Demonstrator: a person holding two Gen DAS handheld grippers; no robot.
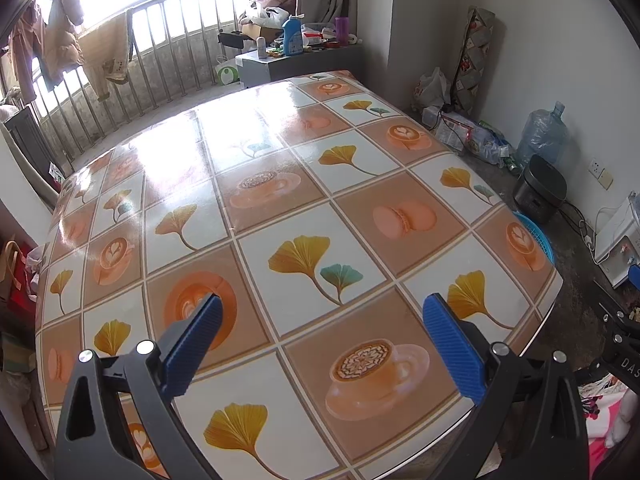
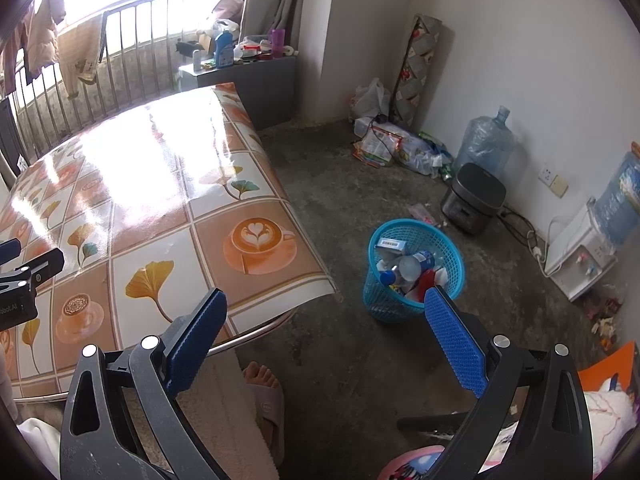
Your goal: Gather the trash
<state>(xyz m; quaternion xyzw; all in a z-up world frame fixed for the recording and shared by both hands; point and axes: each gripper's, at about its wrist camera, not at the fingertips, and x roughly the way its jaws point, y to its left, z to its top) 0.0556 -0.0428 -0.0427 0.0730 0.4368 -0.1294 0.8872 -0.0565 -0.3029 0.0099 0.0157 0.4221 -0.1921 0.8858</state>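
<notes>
Left gripper (image 1: 322,312): spread wide, holding nothing, above patterned surface (image 1: 280,184). Right gripper (image 2: 326,308): spread wide, holding nothing, past the surface edge, over the floor (image 2: 340,360). Blue basket (image 2: 378,300) on floor beside the surface, filled with trash (image 2: 408,268): bottles, cartons.

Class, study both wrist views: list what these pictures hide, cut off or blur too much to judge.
- Blue basket, left wrist view: mostly hidden behind the table edge; contents unseen.
- Basket, right wrist view: lower trash buried under the top items; the right gripper finger covers part of the rim.
- Left gripper, right wrist view: cut off by the frame edge.
- Far tabletop, both views: washed out by window glare.
</notes>
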